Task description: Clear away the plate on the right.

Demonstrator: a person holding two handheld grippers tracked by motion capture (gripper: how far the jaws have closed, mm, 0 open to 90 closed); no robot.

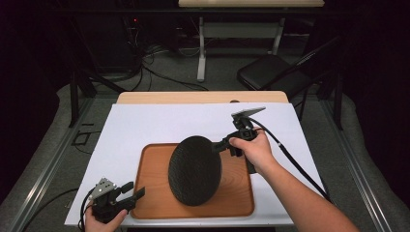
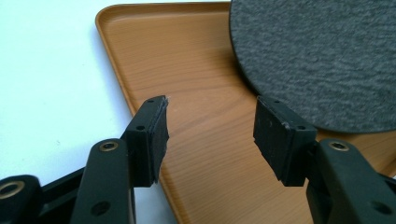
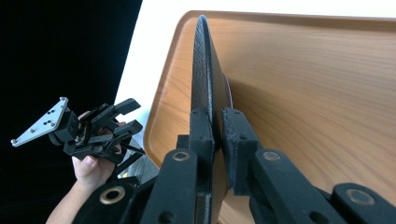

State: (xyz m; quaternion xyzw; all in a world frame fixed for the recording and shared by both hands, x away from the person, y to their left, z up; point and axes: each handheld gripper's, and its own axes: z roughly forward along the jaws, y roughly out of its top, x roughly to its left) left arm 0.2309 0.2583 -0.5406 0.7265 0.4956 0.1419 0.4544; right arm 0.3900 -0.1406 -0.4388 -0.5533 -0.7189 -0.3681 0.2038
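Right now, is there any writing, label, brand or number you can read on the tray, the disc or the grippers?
None: no readable text, label, brand or number stands on the brown wooden tray, the dark grey round felt disc, the white table cover, the left gripper or the right gripper.

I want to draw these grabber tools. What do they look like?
Both are black. The left gripper and the right gripper each have two hinged jaws ending in flat rectangular pads, with brass-coloured pivot rings. A grey three-cornered plate with small holes sits on top, and a black cable trails behind. The person's forearms are bare, with no sleeves.
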